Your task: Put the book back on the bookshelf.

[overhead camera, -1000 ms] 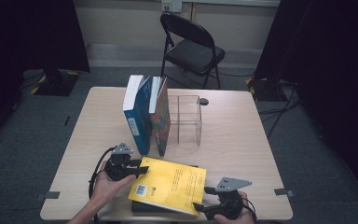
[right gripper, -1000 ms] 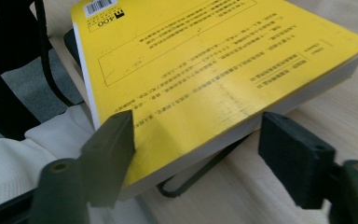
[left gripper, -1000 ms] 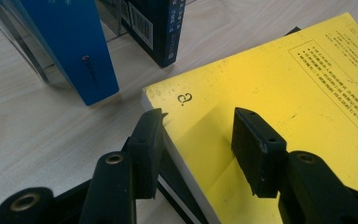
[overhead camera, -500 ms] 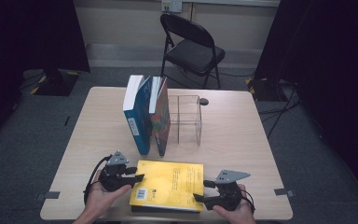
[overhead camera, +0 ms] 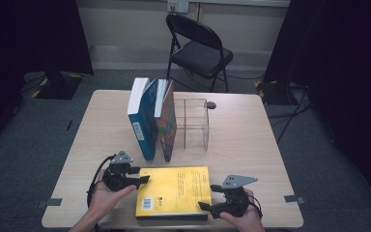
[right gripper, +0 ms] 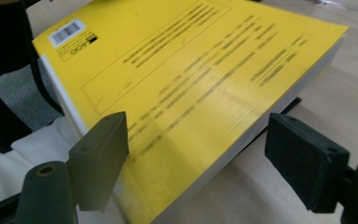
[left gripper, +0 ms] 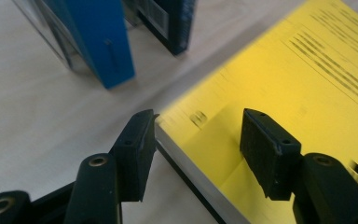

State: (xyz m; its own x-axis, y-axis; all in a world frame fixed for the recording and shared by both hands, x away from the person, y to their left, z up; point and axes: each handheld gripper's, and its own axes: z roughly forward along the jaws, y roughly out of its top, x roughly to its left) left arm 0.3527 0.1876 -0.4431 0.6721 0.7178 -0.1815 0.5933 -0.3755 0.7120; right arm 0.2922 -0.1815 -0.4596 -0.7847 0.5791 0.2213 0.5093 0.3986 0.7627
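**Both grippers loosening on the yellow book at the bottom of the frame**

The yellow book [overhead camera: 175, 192] is lying flat at the lower centre of the high view, on the near edge of the worktop [overhead camera: 251, 145], apparently on top of a darker book underneath. A second ago it was tilted up off that spot; now it is sitting level.

The left gripper [overhead camera: 142, 180] is standing at the book's left edge, its fingers [left gripper: 135, 151] having just been opening, apart around the corner without pressing on it. The right gripper [overhead camera: 204, 207] is sitting at the lower right corner, its fingers [right gripper: 100, 156] also having just been widening, straddling the book's edge with gaps showing on both sides.

That is suggesting a set-down or a regrip: the book is resting on its own. Behind it, the blue book [overhead camera: 141, 118] and its neighbour are standing upright against the clear rack [overhead camera: 193, 123], likely the book's destination.
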